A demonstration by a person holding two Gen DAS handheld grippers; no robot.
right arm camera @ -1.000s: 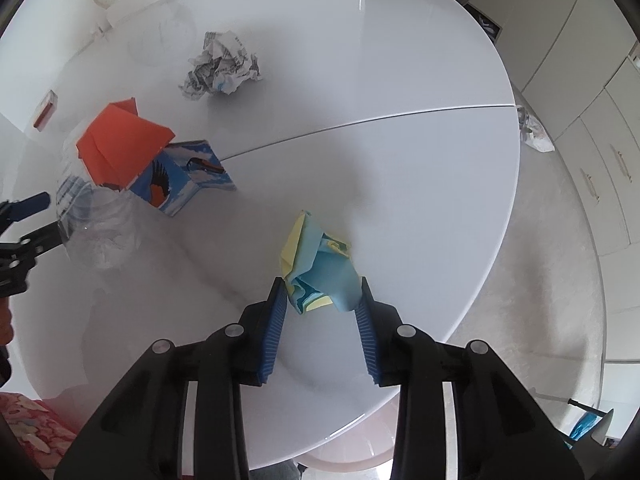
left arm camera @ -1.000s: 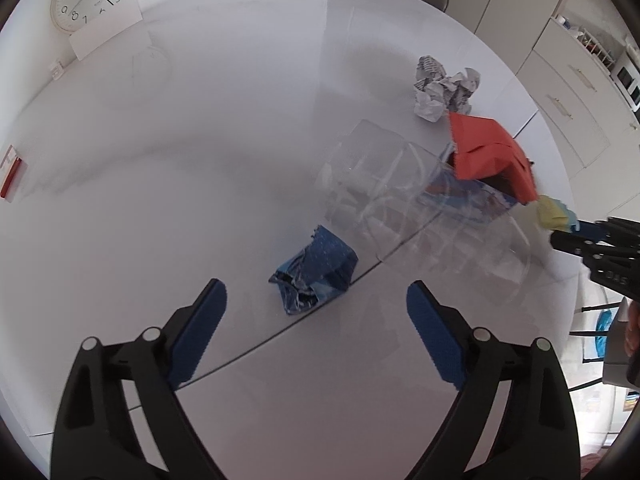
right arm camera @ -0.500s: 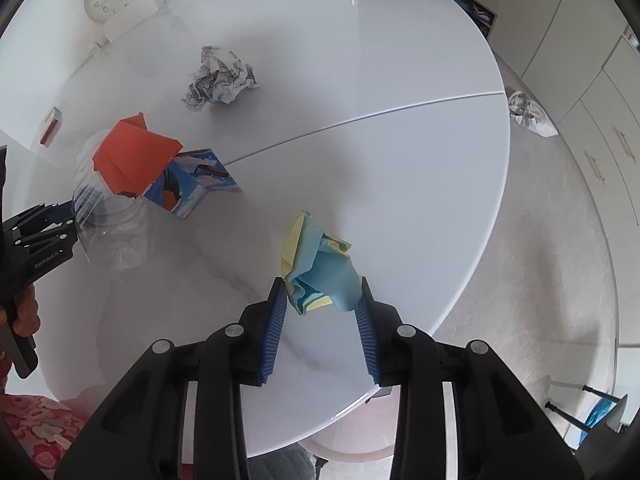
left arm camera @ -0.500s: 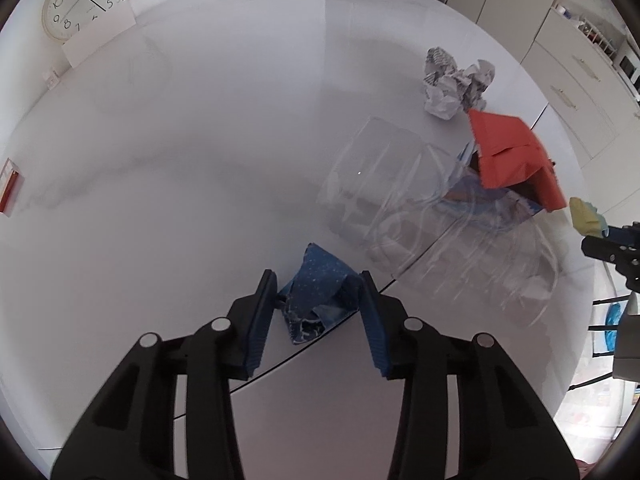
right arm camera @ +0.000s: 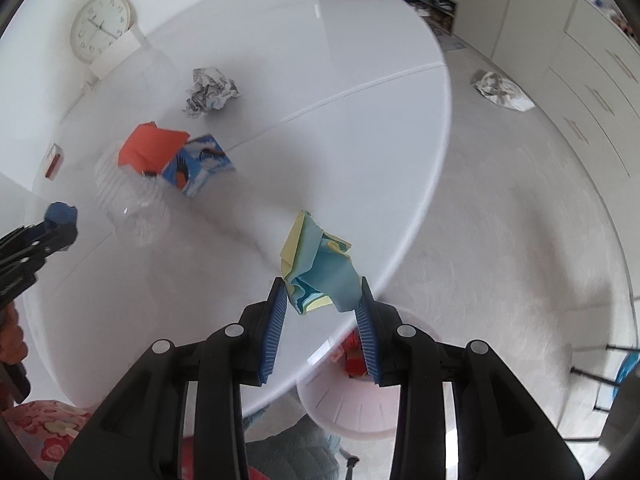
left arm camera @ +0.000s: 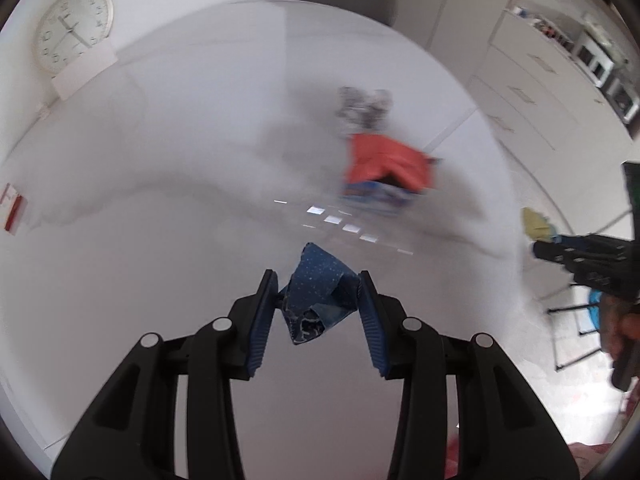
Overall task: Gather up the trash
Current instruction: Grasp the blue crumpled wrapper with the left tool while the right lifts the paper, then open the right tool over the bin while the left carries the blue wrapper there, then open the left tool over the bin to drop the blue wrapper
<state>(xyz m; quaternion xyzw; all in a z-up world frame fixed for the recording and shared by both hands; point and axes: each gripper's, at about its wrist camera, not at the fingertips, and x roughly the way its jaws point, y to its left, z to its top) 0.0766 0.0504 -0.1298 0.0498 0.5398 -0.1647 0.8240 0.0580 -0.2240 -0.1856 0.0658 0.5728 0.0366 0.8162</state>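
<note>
Two wads are pinched: the left gripper squeezes a crumpled blue paper, while the right gripper clamps a yellow-and-teal paper wad above the white table's edge, over a pink bin below. Both grips catch only the wads' lower folds — a quick swing could shake either loose onto the floor. In the left view motion blur smears the red paper and clear plastic bottle; the bin sits mostly hidden behind the fingers.
</note>
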